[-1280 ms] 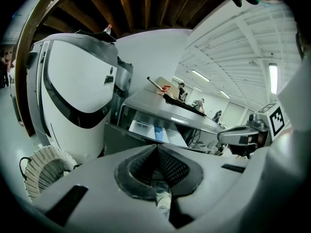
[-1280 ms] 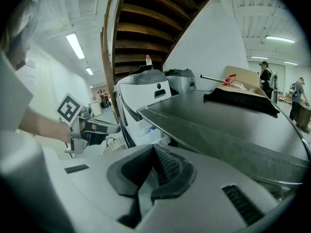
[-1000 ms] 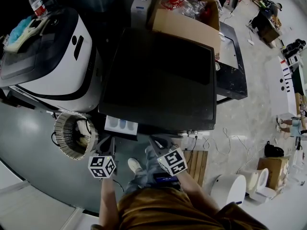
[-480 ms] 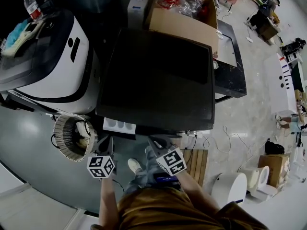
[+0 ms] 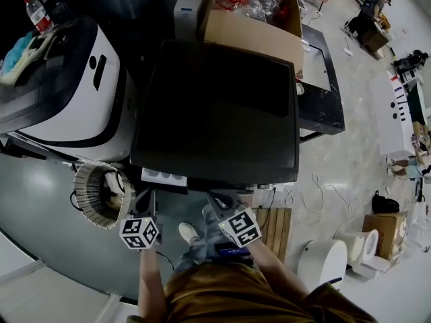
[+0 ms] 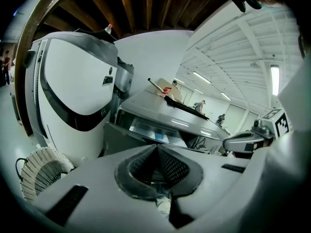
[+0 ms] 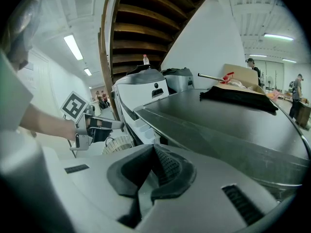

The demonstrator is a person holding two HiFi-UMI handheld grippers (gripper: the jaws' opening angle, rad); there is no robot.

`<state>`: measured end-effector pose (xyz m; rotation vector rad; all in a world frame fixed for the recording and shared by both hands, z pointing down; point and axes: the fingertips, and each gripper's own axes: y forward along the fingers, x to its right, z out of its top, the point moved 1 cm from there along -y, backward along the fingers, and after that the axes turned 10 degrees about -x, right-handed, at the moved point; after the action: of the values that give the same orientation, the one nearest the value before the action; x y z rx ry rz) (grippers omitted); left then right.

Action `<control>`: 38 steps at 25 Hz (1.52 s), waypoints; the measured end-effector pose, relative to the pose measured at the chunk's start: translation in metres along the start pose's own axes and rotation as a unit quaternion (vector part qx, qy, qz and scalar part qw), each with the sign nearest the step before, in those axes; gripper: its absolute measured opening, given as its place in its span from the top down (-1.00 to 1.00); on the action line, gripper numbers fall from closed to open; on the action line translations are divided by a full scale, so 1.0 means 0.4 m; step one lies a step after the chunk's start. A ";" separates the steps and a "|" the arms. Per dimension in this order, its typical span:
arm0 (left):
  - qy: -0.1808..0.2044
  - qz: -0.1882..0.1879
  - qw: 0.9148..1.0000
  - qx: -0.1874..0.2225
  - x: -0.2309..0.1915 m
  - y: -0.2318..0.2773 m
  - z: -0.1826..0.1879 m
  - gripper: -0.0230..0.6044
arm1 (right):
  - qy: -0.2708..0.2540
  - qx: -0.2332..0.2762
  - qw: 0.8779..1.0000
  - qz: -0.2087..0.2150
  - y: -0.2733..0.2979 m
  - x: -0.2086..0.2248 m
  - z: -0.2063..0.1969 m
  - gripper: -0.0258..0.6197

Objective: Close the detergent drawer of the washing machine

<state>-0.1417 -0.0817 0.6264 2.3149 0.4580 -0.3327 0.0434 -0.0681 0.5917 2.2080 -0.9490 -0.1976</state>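
Detergent drawer [image 5: 163,177] sticks out a short way from the front of the dark washing machine [image 5: 215,106], at its left corner, with its white wells open upward. We hold both forearms forward and low in front of that machine, one tool in each hand. Our left tool [image 6: 157,152] points at the drawer from just below it. Our right tool [image 7: 154,152] points at the machine's front, to the right of the drawer. Each tool's jaws are pressed together with nothing between them.

Only the head view shows the drawer from above, and we cannot tell there whether the left tool touches it. The right gripper view adds a side look: the left forearm [image 7: 43,123] reaches to its tool, whose tip sits near the drawer. The left gripper view in turn catches the right tool from the side.

We count one drawer, two tools, two marker cubes [image 5: 140,233], one white machine [image 5: 74,93] on the left, one round basket [image 5: 100,195], one cardboard box [image 5: 252,22] and one bottle [image 5: 37,12].
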 end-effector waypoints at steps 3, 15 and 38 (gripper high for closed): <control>0.000 0.001 1.000 0.001 -0.001 0.009 0.009 0.85 | 0.002 -0.006 1.000 0.002 -0.001 0.003 -0.003 0.88; -0.002 0.003 1.000 0.005 -0.008 0.037 0.032 0.85 | 0.003 -0.013 1.000 0.008 0.010 0.010 0.004 0.88; -0.016 0.020 0.999 0.023 -0.014 0.088 0.080 0.84 | 0.001 -0.007 1.000 0.015 0.009 0.024 0.035 0.88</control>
<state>-0.1352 -0.1291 0.6283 2.3561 0.3910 -0.3644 0.0427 -0.0842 0.5851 2.1789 -0.9752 -0.1870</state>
